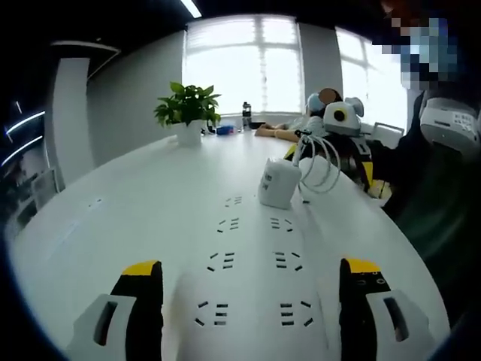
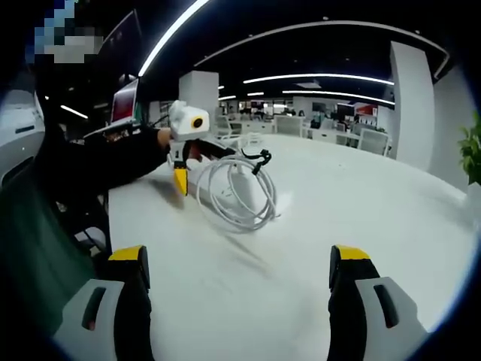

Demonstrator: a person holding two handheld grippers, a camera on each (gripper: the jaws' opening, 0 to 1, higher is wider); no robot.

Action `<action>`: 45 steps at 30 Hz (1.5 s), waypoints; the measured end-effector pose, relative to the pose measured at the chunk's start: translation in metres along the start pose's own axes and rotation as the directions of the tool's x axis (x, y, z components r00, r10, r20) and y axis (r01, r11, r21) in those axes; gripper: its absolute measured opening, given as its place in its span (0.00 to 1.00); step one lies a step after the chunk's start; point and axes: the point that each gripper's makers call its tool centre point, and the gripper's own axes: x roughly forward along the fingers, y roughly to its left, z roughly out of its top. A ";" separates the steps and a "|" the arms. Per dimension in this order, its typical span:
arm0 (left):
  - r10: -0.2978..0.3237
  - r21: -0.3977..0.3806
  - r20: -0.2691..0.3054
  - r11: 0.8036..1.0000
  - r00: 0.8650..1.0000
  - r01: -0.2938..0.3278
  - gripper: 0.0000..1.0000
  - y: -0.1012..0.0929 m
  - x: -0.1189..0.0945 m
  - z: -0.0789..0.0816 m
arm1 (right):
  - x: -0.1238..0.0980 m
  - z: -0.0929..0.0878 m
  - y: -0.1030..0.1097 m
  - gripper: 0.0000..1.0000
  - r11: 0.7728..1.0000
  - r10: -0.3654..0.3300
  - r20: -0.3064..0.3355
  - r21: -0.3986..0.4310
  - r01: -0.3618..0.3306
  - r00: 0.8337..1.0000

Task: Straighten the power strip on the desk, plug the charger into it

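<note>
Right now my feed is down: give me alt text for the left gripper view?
A white power strip runs away along the white desk between the open jaws of the left hand-held gripper. A white charger stands at its far end beside a coiled white cable, with a potted plant beyond.

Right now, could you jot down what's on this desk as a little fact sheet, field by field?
surface: white desk
power strip: white, lying flat between the left gripper's open jaws
charger: white block standing at the strip's far end, not plugged in
cable: white, coiled on the desk
right gripper: open, holding nothing
other items: potted plant, dark bottle near the window
</note>
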 end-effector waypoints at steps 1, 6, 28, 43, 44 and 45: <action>0.009 -0.002 0.002 1.000 1.000 -0.009 0.99 0.001 -0.001 0.000 | 0.000 0.000 0.001 0.99 1.000 0.002 -0.002 0.000 -0.002 1.000; 0.069 -0.010 0.006 0.998 0.998 -0.069 0.99 0.002 -0.008 -0.001 | 0.000 0.000 0.000 0.99 1.000 -0.001 0.007 0.013 0.001 1.000; 0.158 -0.086 0.042 0.984 0.987 -0.154 0.99 0.001 -0.025 0.000 | -0.001 0.001 -0.005 0.99 1.000 -0.008 0.000 0.004 0.008 1.000; 0.275 -0.123 0.082 0.957 0.958 -0.265 0.99 0.004 -0.045 0.006 | -0.004 0.003 -0.007 1.00 1.000 -0.013 0.007 0.002 0.013 1.000; 0.281 -0.124 0.077 0.955 0.957 -0.270 0.99 0.004 -0.046 0.004 | -0.004 0.003 -0.007 1.00 1.000 -0.013 0.008 0.002 0.013 1.000; 0.288 -0.125 0.071 0.953 0.955 -0.278 0.99 0.003 -0.046 0.003 | -0.004 0.003 -0.007 1.00 1.000 -0.012 0.010 0.002 0.012 1.000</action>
